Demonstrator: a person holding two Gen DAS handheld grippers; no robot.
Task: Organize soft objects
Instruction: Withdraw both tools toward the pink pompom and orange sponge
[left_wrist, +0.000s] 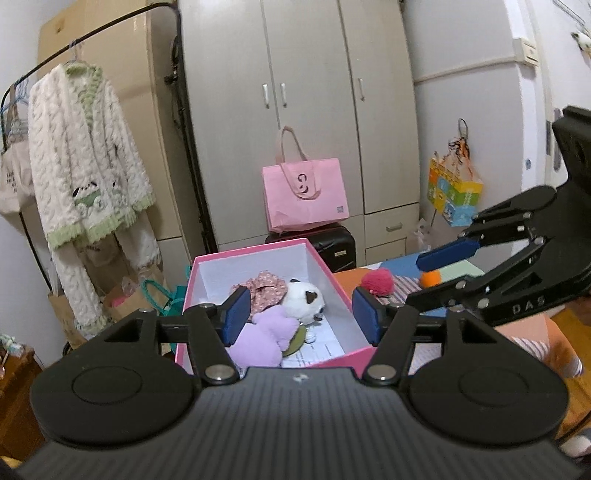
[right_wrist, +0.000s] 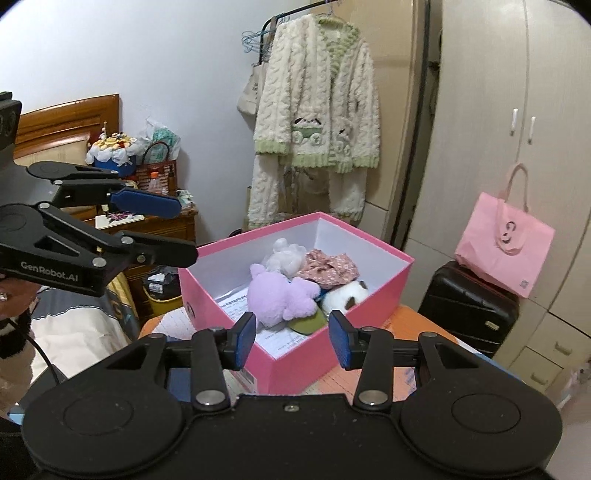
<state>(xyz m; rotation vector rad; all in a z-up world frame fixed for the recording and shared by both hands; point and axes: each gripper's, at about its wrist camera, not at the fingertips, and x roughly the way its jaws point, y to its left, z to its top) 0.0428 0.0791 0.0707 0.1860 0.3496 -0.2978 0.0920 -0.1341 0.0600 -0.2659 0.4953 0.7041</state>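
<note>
A pink box (left_wrist: 332, 275) (right_wrist: 295, 369) stands open and holds a purple plush (left_wrist: 264, 338) (right_wrist: 279, 293), a white panda plush (left_wrist: 304, 297) (right_wrist: 345, 295), a floral cloth (left_wrist: 264, 286) (right_wrist: 328, 267) and a white fluffy toy (right_wrist: 284, 258). My left gripper (left_wrist: 301, 314) is open and empty above the box's near side; it also shows in the right wrist view (right_wrist: 184, 229). My right gripper (right_wrist: 291, 334) is open and empty in front of the box; it also shows in the left wrist view (left_wrist: 421, 277). A red pompom (left_wrist: 376, 281) and an orange ball (left_wrist: 430, 278) lie right of the box.
A pink tote bag (left_wrist: 304, 195) sits on a black suitcase (right_wrist: 467, 304) by the wardrobe (left_wrist: 295, 92). A fluffy white robe (right_wrist: 317, 122) hangs on a rack. A wooden nightstand (right_wrist: 162, 225) with clutter stands left. Orange bedding (left_wrist: 532, 332) lies under the box.
</note>
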